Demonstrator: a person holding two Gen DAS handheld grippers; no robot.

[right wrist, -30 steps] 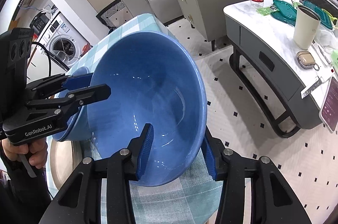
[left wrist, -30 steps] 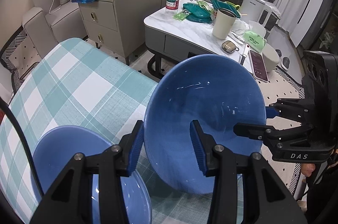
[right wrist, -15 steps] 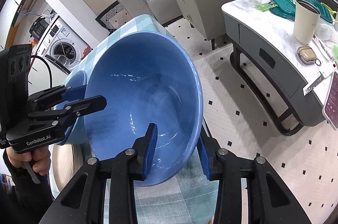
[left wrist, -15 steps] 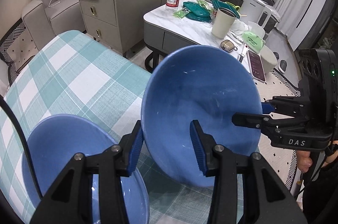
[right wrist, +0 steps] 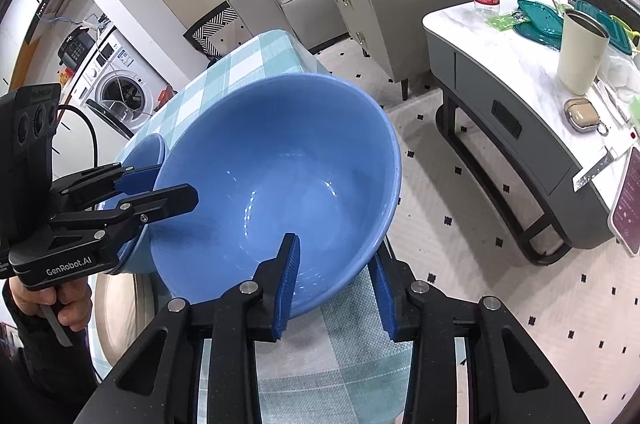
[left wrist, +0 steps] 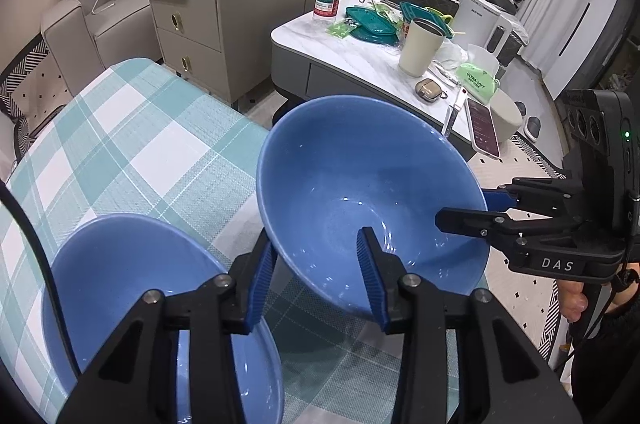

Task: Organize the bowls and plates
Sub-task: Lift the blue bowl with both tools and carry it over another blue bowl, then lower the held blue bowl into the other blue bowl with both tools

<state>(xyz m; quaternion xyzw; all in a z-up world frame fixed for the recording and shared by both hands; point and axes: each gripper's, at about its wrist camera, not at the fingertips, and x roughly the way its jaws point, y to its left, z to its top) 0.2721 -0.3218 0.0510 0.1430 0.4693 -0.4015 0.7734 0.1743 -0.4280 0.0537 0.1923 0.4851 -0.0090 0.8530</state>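
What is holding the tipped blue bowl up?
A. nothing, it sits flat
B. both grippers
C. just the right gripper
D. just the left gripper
B: the left gripper and the right gripper each straddle the rim of the tilted blue bowl.

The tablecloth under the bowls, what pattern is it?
The tablecloth is a teal-and-white check, a plaid of big squares. The left wrist view shows it best.

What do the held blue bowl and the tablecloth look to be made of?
Held blue bowl: probably glazed ceramic, possibly melamine; smooth, glossy, with sharp light reflections inside. Tablecloth: woven fabric or textured vinyl, matte; a fine weave grain shows across the teal-and-white check.
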